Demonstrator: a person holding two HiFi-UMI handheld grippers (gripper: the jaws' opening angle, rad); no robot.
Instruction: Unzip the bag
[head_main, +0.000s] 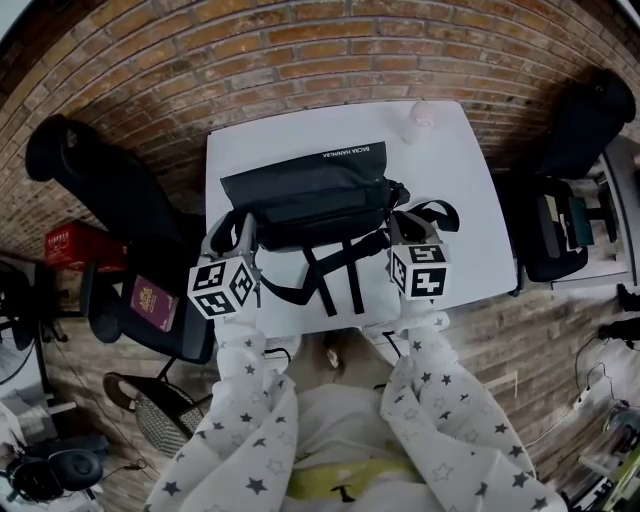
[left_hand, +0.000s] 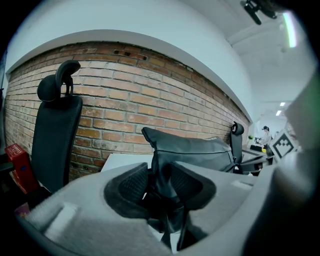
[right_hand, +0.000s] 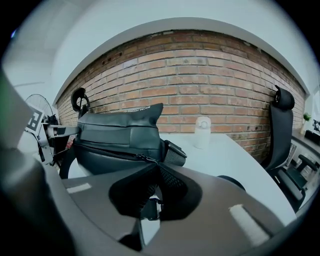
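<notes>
Black bag (head_main: 305, 195), matte, smooth, boxy, sits mid white table (head_main: 460, 190), webbing straps trailing to the table's near edge. Left gripper (left_hand: 161, 187) at the table's left edge, clamped on the bag's end fold. Right gripper (right_hand: 156, 172) right of table centre, jaws pinched on the zipper pull (right_hand: 146, 159). Open tabletop on the right side; white bottle (head_main: 421, 120) at the table's far edge.

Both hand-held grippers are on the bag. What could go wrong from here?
1. The right hand-held gripper pinches the small zipper pull only at its jaw tips; it may slip off under a pull.
2. The left hand-held gripper clamps just a soft fold of the bag, so the bag could slide on the table instead of unzipping.
3. A dragged bag might knock the white bottle behind it.
</notes>
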